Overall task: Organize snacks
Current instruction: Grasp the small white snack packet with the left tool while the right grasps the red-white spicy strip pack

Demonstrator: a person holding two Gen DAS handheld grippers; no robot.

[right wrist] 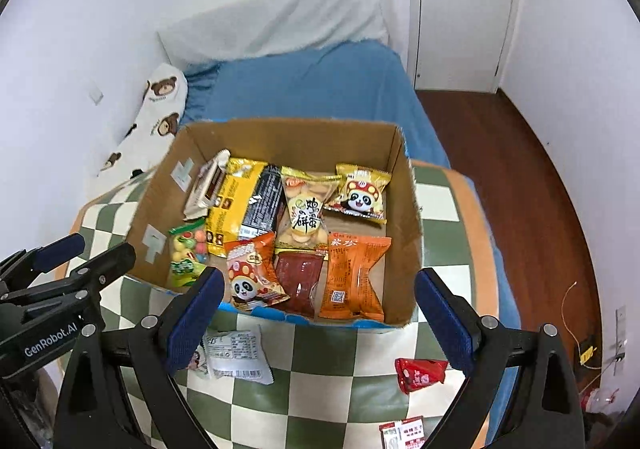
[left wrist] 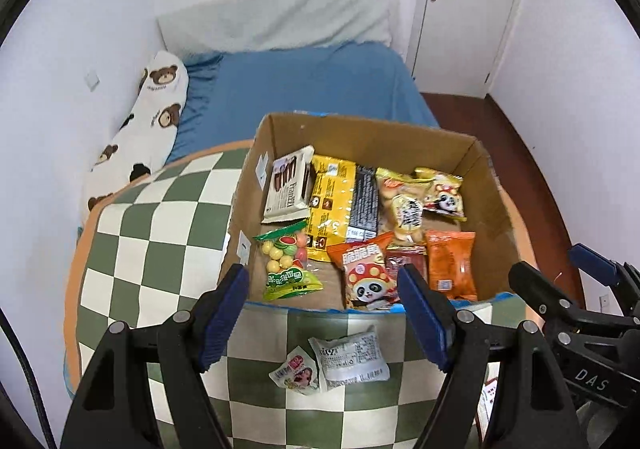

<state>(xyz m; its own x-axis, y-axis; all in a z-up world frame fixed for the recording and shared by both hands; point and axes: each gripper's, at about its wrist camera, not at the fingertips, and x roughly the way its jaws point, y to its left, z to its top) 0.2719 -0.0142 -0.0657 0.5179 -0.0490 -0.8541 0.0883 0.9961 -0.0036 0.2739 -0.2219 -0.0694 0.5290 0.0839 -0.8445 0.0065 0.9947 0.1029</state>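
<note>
An open cardboard box sits on a green-and-white checkered cushion and holds several snack packets. My left gripper is open and empty, just in front of the box's near edge, above a silver packet and a small pink-and-white packet on the cushion. My right gripper is open and empty, at the box's near edge. The silver packet lies below its left finger. A red packet and a red-and-white packet lie on the cushion by its right finger.
The cushion lies on a bed with a blue sheet. A bear-print pillow lies along the left wall. A white door and wooden floor are to the right. Each gripper shows at the edge of the other's view.
</note>
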